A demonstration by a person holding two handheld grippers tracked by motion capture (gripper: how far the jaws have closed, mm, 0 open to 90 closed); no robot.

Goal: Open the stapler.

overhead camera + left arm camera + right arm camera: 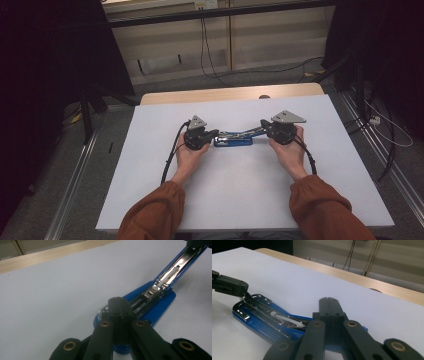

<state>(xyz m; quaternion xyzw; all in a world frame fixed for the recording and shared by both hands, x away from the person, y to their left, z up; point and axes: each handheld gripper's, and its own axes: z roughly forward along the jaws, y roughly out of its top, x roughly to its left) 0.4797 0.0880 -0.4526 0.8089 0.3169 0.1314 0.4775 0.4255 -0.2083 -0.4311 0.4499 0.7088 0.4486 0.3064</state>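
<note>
A blue stapler (233, 139) lies opened near the middle of the white worktop (150, 165). The left gripper (216, 133), jaws closed, presses its left end; the right gripper (262, 128), jaws closed, meets the raised arm.

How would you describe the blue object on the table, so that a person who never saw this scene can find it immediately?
Look at the white table, in its middle, between the person's two hands. There lies a blue stapler, swung open so that its shiny metal staple channel rises towards the right gripper, while the left gripper meets its base end. It is the only coloured thing on the white surface.
</note>
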